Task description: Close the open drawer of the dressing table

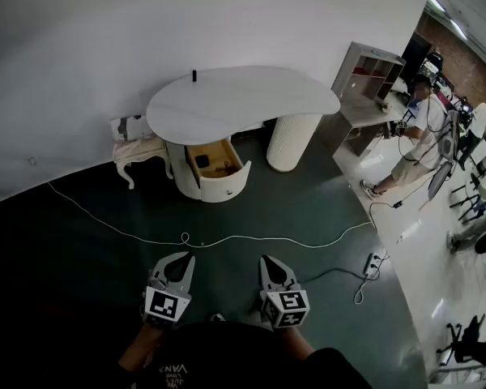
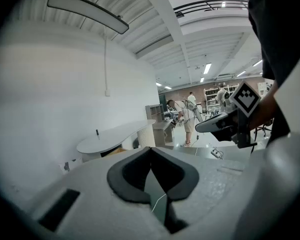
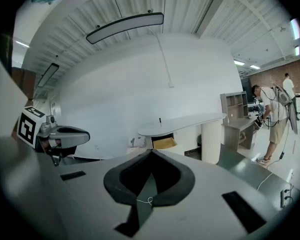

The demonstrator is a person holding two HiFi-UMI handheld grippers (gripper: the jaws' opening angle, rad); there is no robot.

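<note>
- Both claws sit lowest in the head view: the left claw [image 1: 181,259] and the right claw [image 1: 269,262]. Each is pressed together at the tips and pinches nothing. Each carries a cube with a black-and-white square marker.
- Well ahead of them, roughly between their lines, the drawer [image 1: 215,163] stands pulled out under the dressing table [image 1: 251,96], its wooden inside showing.
- A white cable [image 1: 227,240] crosses the floor between the claws and the drawer.
- Behind the claws, white print on a dark shirt [image 1: 227,363] is upside down; part looks like "VANS".
- Far right of the right claw stands a person [image 1: 417,140].
</note>
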